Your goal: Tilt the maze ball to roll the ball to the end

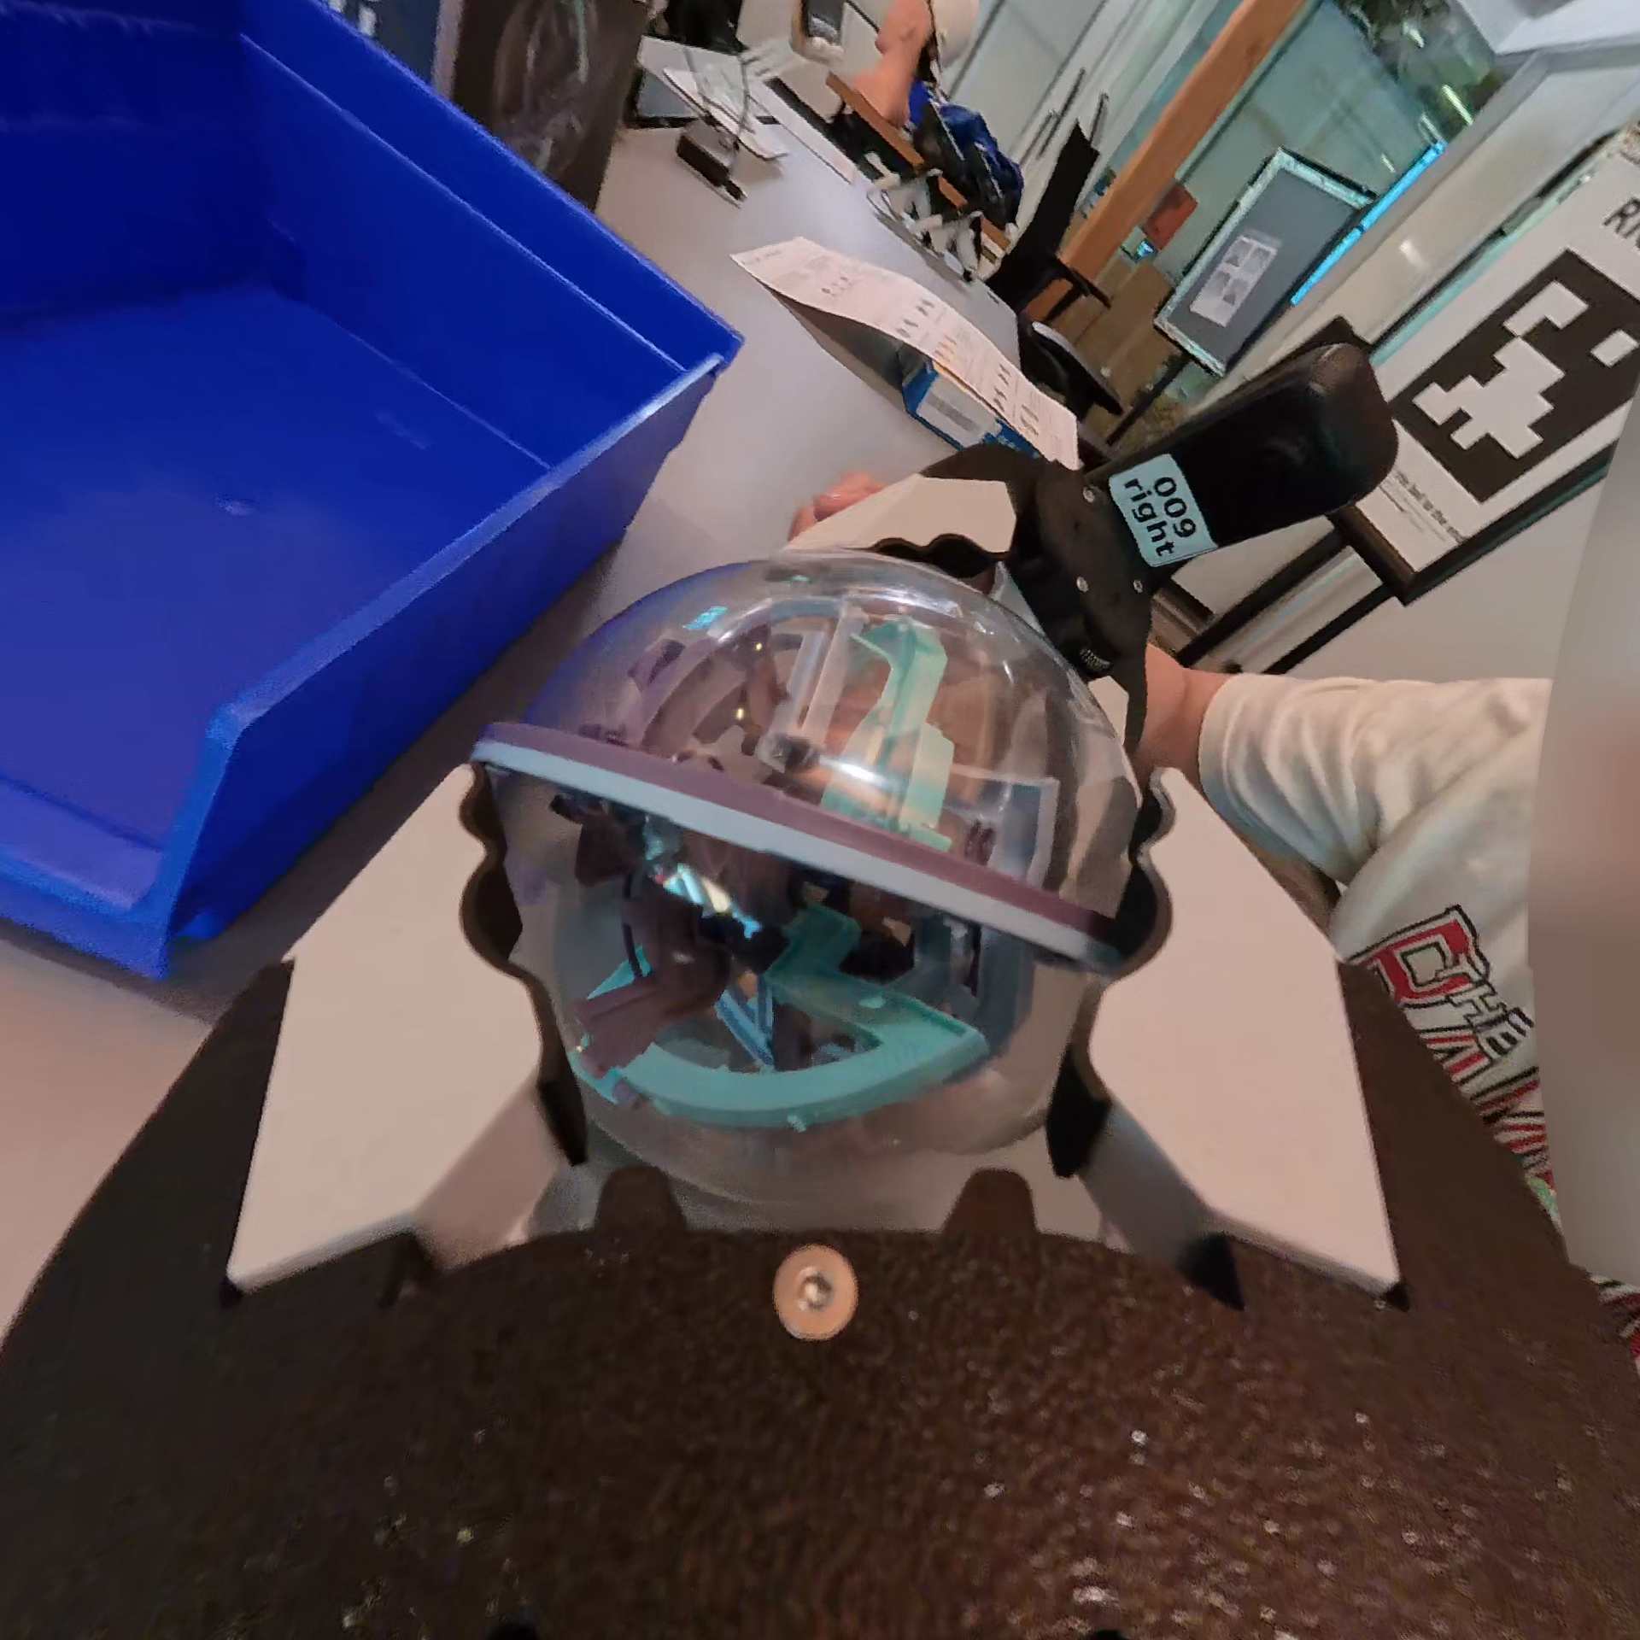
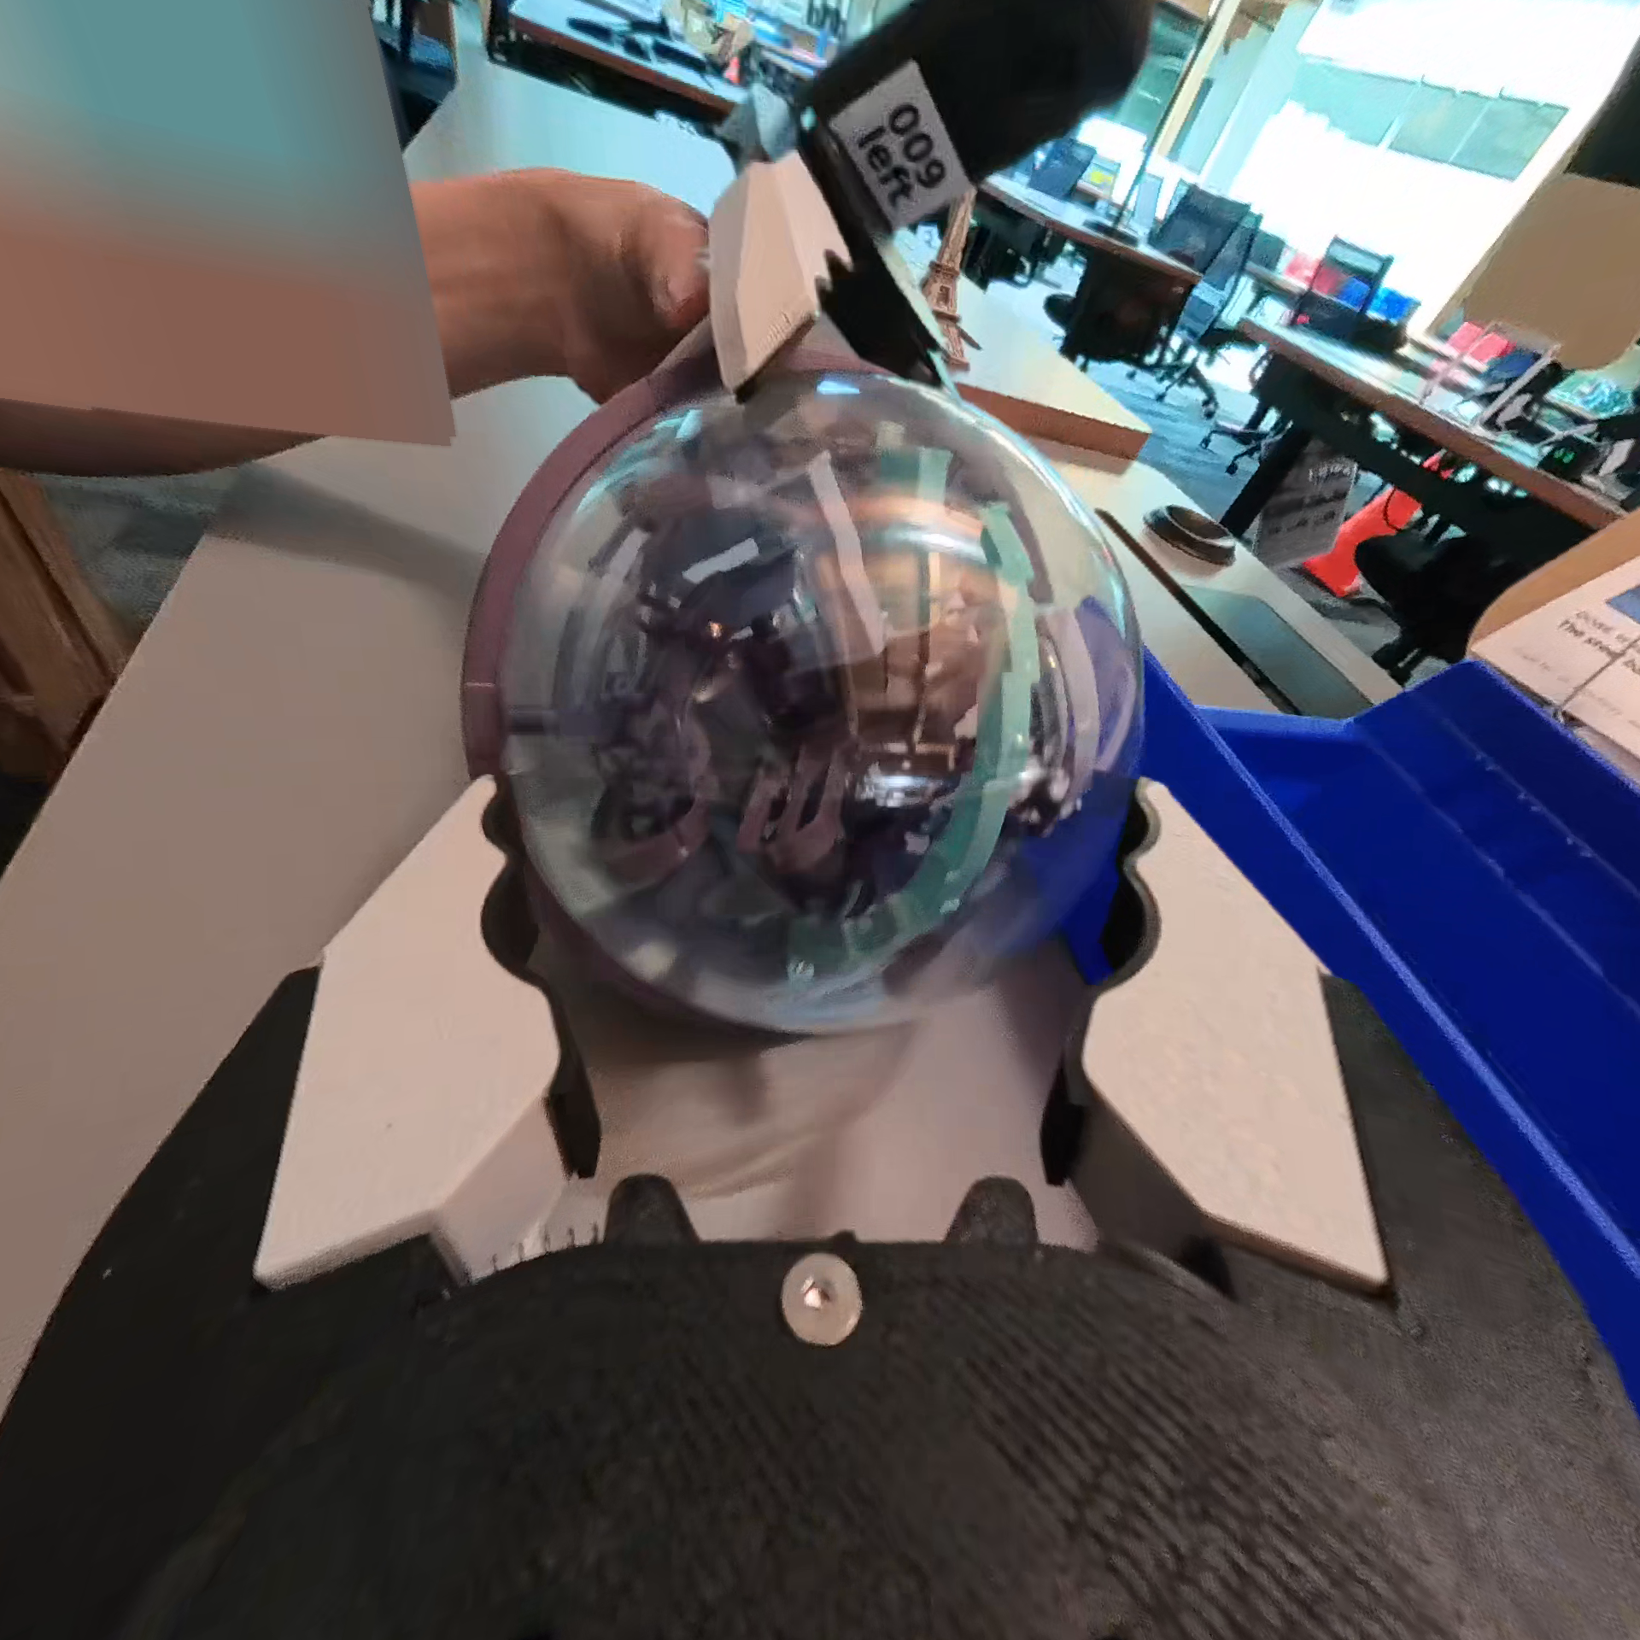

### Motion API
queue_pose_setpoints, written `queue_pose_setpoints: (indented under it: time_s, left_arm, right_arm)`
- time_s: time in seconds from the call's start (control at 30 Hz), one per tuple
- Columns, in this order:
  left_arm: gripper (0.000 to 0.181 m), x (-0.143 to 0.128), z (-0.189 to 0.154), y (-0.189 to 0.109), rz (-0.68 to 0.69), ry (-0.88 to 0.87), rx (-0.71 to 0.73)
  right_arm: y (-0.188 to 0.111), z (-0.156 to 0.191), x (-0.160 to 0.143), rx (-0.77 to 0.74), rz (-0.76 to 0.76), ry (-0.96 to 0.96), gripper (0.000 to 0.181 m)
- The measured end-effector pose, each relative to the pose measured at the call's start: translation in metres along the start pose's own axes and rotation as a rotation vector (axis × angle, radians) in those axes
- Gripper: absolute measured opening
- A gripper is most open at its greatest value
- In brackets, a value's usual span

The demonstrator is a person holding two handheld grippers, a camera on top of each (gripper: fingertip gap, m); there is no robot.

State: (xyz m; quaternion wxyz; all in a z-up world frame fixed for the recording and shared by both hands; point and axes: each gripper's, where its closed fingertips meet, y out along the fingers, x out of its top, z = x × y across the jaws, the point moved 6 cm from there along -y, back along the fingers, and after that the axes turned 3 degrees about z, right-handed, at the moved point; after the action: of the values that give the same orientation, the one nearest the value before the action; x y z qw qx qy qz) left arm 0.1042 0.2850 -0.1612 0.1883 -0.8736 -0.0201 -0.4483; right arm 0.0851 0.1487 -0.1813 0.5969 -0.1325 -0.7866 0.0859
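Opposed close wrist views apparently share the maze ball (image 1: 799, 852).

Looks like an open-plan office doubling as a robotics lab. In the right wrist view, long dark desks (image 2: 1384, 390) are running back in rows with black office chairs (image 2: 1198, 257) parked at them, and big bright windows (image 2: 1420, 106) are lighting the far end. An orange traffic cone (image 2: 1362, 541) is lying on the floor by a desk leg. The left wrist view is showing a pale grey worktable (image 1: 852, 240) with printed sheets (image 1: 896, 311) and cables lying on it, a blue plastic bin (image 1: 293, 426) sitting at one side, and a large black-and-white fiducial marker board (image 1: 1509, 373) standing nearby. Glass-walled partitions (image 1: 1313, 213) with a wooden beam are closing off the background.
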Motion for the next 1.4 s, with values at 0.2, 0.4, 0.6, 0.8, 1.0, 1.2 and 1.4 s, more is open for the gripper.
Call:
queue_pose_setpoints:
  time_s: [0.2, 0.4, 0.6, 0.8, 1.0, 1.2, 1.4]
  left_arm:
    - [0.132, 0.007, -0.006, 0.012, 0.062, 0.06, -0.063]
    - [0.136, 0.006, -0.001, 0.011, 0.033, 0.046, 0.025]
    - [0.129, 0.008, 0.006, 0.005, -0.045, -0.061, 0.067]
    - [0.12, 0.012, 0.008, 0.001, -0.089, -0.073, 0.106]
    - [0.118, 0.013, 0.009, -0.002, -0.086, -0.102, 0.112]
    - [0.118, 0.015, 0.013, -0.002, -0.064, -0.099, 0.068]
    - [0.118, 0.014, 0.017, -0.003, -0.057, -0.117, 0.014]
  right_arm:
    - [0.008, 0.006, 0.003, -0.023, -0.038, -0.077, 0.146]
    - [0.012, 0.006, -0.001, -0.157, -0.012, -0.171, 0.147]
    - [0.016, 0.002, 0.0, -0.213, -0.026, -0.066, 0.147]
    - [0.018, 0.001, 0.001, -0.277, -0.036, 0.007, 0.147]
    - [0.021, 0.003, 0.002, -0.303, -0.054, 0.036, 0.147]
    - [0.018, 0.002, 0.003, -0.291, -0.095, 0.064, 0.143]
    - [0.015, 0.002, -0.001, -0.267, -0.069, -0.008, 0.141]
